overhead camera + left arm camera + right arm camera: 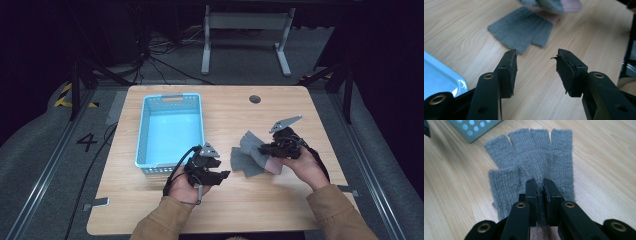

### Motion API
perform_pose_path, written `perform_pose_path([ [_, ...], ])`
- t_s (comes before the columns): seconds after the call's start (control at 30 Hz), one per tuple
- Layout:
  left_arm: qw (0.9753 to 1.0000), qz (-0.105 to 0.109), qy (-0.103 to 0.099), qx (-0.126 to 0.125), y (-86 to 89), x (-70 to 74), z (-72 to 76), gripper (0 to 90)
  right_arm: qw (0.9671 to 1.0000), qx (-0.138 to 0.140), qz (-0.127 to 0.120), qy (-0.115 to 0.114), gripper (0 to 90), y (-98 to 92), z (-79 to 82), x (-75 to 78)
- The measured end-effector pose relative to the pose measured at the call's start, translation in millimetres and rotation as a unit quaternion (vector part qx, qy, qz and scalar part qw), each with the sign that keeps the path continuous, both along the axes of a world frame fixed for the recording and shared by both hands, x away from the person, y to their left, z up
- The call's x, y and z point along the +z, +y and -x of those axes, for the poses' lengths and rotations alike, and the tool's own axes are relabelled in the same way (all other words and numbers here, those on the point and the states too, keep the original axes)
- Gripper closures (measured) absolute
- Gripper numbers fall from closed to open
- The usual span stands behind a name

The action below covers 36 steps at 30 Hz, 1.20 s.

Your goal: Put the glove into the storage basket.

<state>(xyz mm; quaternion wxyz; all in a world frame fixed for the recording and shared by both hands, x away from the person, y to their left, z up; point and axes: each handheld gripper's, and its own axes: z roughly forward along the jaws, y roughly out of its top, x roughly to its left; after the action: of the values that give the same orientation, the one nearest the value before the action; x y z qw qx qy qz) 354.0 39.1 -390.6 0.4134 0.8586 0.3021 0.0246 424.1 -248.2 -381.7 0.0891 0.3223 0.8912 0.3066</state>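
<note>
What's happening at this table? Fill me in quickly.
A person works with a gripper in each hand at a wooden table. The right gripper is pinched shut on a grey fingerless glove lying on the wood. The left gripper is open, pointed at the second grey glove without touching it. A blue basket stands at the left.

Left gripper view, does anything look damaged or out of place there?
Yes. In the left gripper, the pad lining the right-hand jaw looks frayed, its top corner peeling away from the jaw. The grey glove lies flat on the table, nothing odd there.
</note>
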Motion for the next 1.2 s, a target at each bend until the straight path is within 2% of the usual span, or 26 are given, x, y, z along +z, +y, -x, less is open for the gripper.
perform_pose_path([
  [0.17, 1.0000, 0.000, 0.002, -0.003, -1.8, -1.4, -0.6, 57.1, 1.0000, 0.005, 0.005, 0.006, 83.2, 2.0, 2.6, -6.9],
  [0.23, 0.9999, -0.015, 0.001, 0.005, -6.0, -3.6, -0.2, 62.9, 0.9999, 0.006, 0.009, 0.008, 83.1, 3.8, 3.1, -8.8],
  [0.3, 0.9998, -0.020, 0.003, 0.004, -7.8, -4.3, -0.2, 69.4, 0.9998, 0.009, 0.014, 0.007, 83.1, 5.2, 3.3, -9.8],
  [0.37, 0.9997, -0.023, 0.002, 0.005, -9.2, -4.9, -0.1, 71.8, 0.9998, 0.010, 0.017, 0.007, 83.1, 6.7, 3.8, -10.9],
  [0.5, 0.9997, -0.024, 0.001, 0.005, -10.3, -5.2, -0.1, 72.4, 0.9995, 0.011, 0.025, 0.012, 83.0, 9.5, 5.0, -13.8],
  [0.6, 0.9993, -0.031, -0.008, 0.018, -12.4, -6.3, 0.0, 66.4, 0.9993, 0.014, 0.030, 0.016, 83.0, 12.2, 5.9, -17.0],
  [0.63, 0.9988, -0.036, -0.015, 0.030, -13.5, -7.7, -1.2, 66.0, 0.9991, 0.017, 0.033, 0.019, 83.0, 14.5, 6.7, -19.8],
  [0.83, 0.9984, -0.040, -0.037, 0.016, -15.8, -10.8, -3.3, 69.2, 0.9986, 0.022, 0.042, 0.025, 82.2, 19.3, 9.2, -27.2],
  [0.93, 0.9986, -0.042, -0.030, 0.013, -18.6, -13.0, -4.5, 70.3, 0.9986, 0.021, 0.040, 0.026, 80.4, 19.1, 9.8, -28.6],
  [0.97, 0.9992, -0.036, -0.017, 0.005, -20.8, -15.0, -5.6, 73.6, 0.9989, 0.021, 0.035, 0.025, 74.1, 18.0, 10.3, -29.7],
  [1.0, 0.9994, -0.034, -0.006, 0.000, -22.1, -16.1, -7.3, 73.7, 0.9990, 0.021, 0.032, 0.025, 71.8, 17.2, 10.6, -29.7],
  [1.03, 0.9994, -0.036, -0.002, -0.003, -23.3, -16.8, -8.0, 73.9, 0.9992, 0.022, 0.028, 0.019, 67.4, 15.7, 11.1, -28.9],
  [1.13, 0.9990, -0.044, -0.008, -0.003, -25.8, -17.9, -8.1, 74.3, 0.9996, 0.018, 0.017, 0.012, 64.1, 11.7, 13.4, -25.0],
  [1.2, 0.9989, -0.046, -0.006, -0.004, -27.5, -18.5, -9.5, 73.1, 1.0000, 0.006, 0.005, 0.003, 63.5, 1.4, 19.5, -16.6],
])
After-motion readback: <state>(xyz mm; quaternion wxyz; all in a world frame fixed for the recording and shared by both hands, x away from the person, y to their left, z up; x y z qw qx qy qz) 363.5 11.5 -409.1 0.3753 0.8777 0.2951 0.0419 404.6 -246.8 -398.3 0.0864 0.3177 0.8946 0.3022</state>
